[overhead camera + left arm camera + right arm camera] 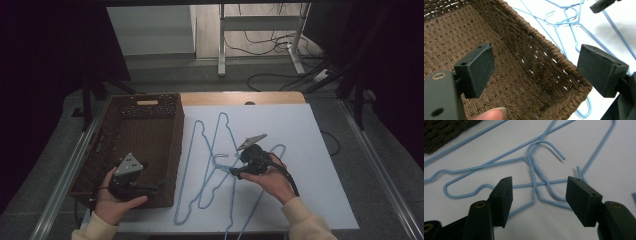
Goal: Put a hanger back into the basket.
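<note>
The right gripper (539, 198) has its jaws apart, with nothing pressed between the pads; they straddle the twisted neck of the light-blue wire coat hangers (534, 173), whose hook curls just beyond them. In the high view this right gripper (235, 171) sits low over the middle of the tangle, held in the person's right hand (272, 182).

The light-blue wire coat hangers (210, 165) lie overlapped on the white counter top (300, 135), spreading from its far middle down to the near edge, their left arms running just beside the basket.

The left gripper (535, 72) also has its jaws wide apart, with nothing between them, hovering over the near right corner of the dark-brown woven rectangular basket (529, 62). In the high view the left gripper (142, 189) is held in the left hand (117, 202) at that basket's (170, 150) near end; the basket stands on the left side of the counter.

A strip of bare wood shows at the counter's far edge. Beyond it is grey floor, the white metal legs of a table (222, 45), and loose black cables (270, 45). Dark curtains close in the room at left and right.
</note>
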`<move>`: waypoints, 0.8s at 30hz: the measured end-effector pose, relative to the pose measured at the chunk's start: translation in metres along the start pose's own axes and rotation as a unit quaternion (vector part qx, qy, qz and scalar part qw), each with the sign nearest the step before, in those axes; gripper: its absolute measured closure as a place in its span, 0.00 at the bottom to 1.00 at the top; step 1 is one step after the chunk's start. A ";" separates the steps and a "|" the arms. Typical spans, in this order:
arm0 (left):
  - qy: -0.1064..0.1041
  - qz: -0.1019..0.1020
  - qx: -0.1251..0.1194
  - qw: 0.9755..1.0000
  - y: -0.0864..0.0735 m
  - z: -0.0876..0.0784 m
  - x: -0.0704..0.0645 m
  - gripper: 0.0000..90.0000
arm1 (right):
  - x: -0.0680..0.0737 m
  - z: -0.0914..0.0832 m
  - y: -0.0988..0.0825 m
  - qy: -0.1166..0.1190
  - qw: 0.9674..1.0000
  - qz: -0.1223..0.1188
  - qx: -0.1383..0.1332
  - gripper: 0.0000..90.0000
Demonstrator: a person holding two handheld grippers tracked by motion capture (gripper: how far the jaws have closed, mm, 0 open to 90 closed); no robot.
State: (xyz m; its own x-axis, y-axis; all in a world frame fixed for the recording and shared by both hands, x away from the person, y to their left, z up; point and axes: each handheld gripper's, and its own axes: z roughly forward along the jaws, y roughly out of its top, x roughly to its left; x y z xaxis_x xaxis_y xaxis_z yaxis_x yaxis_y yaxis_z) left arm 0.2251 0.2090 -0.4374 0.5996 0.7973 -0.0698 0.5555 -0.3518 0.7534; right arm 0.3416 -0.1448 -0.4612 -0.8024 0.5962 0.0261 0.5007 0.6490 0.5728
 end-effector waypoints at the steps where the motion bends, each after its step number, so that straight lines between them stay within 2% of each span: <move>1: 0.000 0.000 0.000 1.000 0.000 0.000 0.000 0.17 | 0.002 0.005 0.003 0.004 1.000 -0.004 0.008 0.47; 5: 0.001 0.001 -0.001 1.000 0.000 -0.001 0.000 0.17 | 0.004 0.017 0.006 0.017 0.999 -0.007 0.031 0.55; 11: 0.002 0.003 0.001 1.000 0.000 0.000 0.000 0.17 | 0.005 0.031 0.008 0.026 0.998 -0.010 0.061 0.62; 15: 0.003 0.003 -0.001 1.000 -0.001 -0.001 0.000 0.17 | 0.004 0.039 0.008 0.021 0.997 -0.009 0.078 0.64; 23: 0.002 0.005 -0.001 1.000 -0.001 0.000 0.000 0.17 | 0.002 0.048 0.009 0.022 0.995 -0.013 0.094 0.69; 24: 0.001 0.006 -0.001 1.000 -0.001 0.000 -0.001 0.17 | 0.003 0.050 0.009 0.016 0.995 -0.016 0.100 0.71</move>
State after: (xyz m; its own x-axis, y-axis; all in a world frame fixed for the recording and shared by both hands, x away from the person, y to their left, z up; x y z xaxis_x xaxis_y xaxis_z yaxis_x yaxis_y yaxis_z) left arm 0.2240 0.2091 -0.4378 0.6054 0.7937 -0.0603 0.5469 -0.3598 0.7559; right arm 0.3604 -0.1135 -0.4965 -0.8268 0.5612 0.0381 0.5273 0.7498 0.3997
